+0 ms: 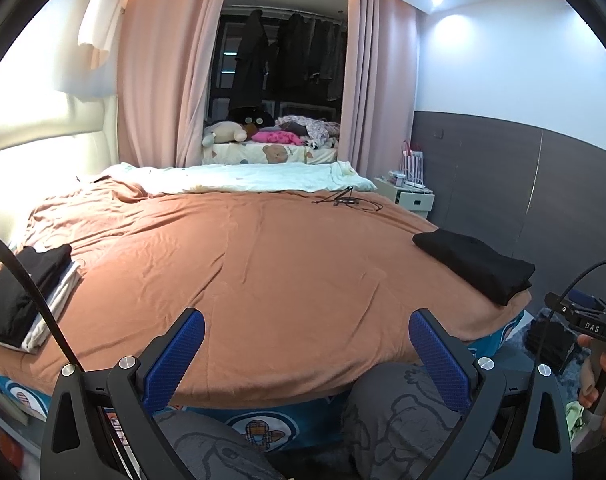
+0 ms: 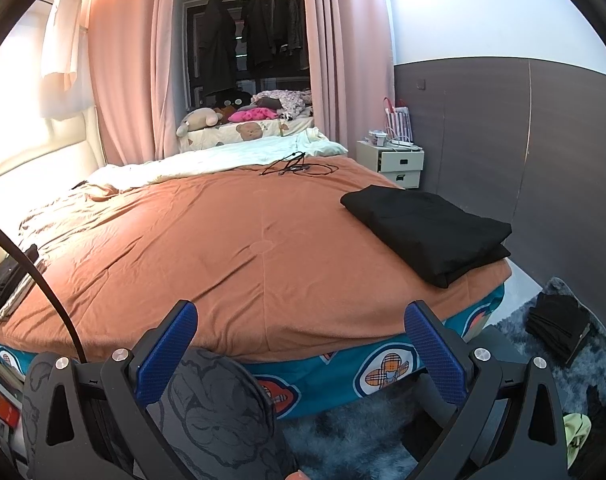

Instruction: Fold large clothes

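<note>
A folded black garment [image 1: 475,264] [image 2: 427,228] lies on the right side of the bed with the orange-brown cover [image 1: 263,264] [image 2: 223,248]. A stack of folded clothes, black on white [image 1: 23,296] [image 2: 7,284], lies at the bed's left edge. My left gripper [image 1: 306,354] is open and empty, held low at the bed's near edge. My right gripper [image 2: 301,344] is open and empty, also at the near edge; its body shows at the right in the left wrist view [image 1: 583,320]. Another dark pile of clothes [image 2: 557,326] sits on the floor to the right.
A black cable tangle [image 1: 349,201] [image 2: 299,168] lies at the far side of the bed beside a pale quilt [image 1: 243,178]. A white nightstand [image 2: 395,162] stands by the dark wall. A grey shaggy rug [image 2: 563,380] covers the floor. My patterned grey-trousered knees [image 1: 403,408] are below.
</note>
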A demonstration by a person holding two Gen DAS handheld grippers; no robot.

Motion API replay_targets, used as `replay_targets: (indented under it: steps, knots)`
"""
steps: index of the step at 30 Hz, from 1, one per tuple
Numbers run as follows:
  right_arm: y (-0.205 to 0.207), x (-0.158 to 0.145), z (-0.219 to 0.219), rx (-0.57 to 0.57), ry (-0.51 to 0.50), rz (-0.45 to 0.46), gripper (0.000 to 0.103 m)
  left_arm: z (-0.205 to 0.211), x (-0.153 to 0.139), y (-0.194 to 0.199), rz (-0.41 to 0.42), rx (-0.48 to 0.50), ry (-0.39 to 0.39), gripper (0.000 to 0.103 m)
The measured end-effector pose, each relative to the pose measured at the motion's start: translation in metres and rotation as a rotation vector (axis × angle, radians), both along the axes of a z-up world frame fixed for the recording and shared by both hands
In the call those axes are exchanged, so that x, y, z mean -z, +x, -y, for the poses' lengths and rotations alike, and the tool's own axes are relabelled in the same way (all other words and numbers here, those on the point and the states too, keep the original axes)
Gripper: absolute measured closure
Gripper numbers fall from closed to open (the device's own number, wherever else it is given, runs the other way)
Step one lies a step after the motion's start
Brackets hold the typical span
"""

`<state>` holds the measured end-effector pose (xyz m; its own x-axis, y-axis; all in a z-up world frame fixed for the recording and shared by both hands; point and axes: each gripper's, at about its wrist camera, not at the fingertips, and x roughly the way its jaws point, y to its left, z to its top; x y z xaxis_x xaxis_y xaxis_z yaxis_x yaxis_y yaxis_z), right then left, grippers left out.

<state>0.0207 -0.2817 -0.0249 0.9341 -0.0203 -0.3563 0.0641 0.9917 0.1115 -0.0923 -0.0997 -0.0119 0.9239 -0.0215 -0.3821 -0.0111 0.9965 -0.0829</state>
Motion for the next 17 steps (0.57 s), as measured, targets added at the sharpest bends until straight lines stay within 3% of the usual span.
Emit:
replay_targets:
  steps: [17]
  knots:
    - [-0.006,-0.012,0.002,0.005,-0.017,0.017,0.0,-0.028,-0.002,-0.045,0.054,-0.043,-0.037,0.0]
